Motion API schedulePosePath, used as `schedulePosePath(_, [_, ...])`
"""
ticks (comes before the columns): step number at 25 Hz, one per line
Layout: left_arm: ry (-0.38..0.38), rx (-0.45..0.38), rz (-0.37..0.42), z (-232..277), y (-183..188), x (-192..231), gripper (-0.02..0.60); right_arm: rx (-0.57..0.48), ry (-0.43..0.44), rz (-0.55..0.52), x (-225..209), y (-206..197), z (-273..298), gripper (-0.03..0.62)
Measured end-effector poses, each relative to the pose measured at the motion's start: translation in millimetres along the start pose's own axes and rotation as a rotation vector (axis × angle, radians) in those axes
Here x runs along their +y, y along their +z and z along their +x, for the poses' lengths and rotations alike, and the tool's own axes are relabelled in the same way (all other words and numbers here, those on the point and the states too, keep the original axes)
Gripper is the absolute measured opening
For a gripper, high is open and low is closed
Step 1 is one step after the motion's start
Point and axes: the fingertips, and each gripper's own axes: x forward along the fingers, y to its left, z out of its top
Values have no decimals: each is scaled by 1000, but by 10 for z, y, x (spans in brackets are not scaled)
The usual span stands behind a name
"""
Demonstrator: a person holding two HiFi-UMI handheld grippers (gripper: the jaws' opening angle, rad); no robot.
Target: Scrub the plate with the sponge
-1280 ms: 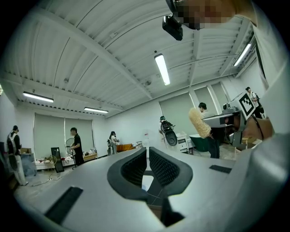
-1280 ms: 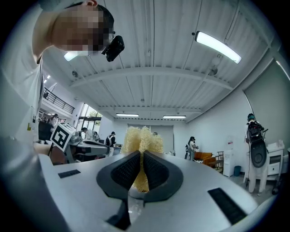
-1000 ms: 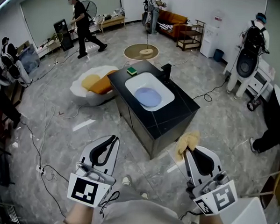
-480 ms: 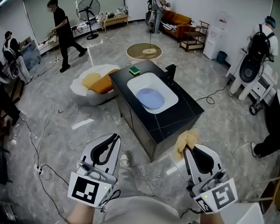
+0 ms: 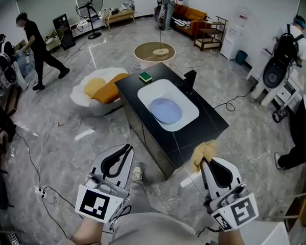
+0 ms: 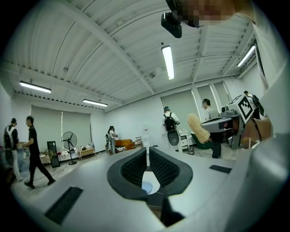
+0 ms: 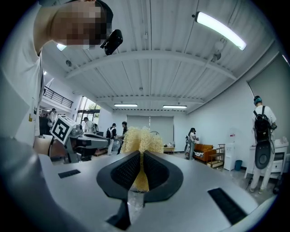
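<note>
From the head view we look steeply down at a black tabletop (image 5: 206,122) standing in a large open room, with a white oval sink (image 5: 144,91) sunk into it. The pale blue plate (image 5: 165,111) lies flat in the bottom of that sink, and a small green sponge (image 5: 145,77) sits on the tabletop's far corner, apart from the sink. Both tongs are low in the view, over the grey floor, well short of the tabletop. The right tongs (image 5: 205,159) are clamped on a yellow sponge (image 5: 205,149), a frayed fibrous tuft that pokes out past the tips. The left tongs (image 5: 126,147) are closed to a thin slit with nothing between them. The plate lies ahead of both tongs, between them and well apart from each; from the sponge it is forward and to the left, and the sink's long axis runs from far left to near right. Neither side looks clearly nearer, so the reach seems to fall to the right tongs, which carry the sponge. The right gripper view shows the sponge (image 7: 141,140) pinched between the pads, its fibres fanned above them, which the head view only hints at, yet it shows no sink. The left gripper view shows the left tongs (image 6: 147,152) empty, with the sponge (image 6: 198,128) off to the right.
</note>
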Motion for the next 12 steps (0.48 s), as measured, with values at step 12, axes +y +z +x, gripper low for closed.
schedulePosePath(12, [-126,115,-13,1481,-442,1561,34,136,-81,59,-662,-368,1957,44])
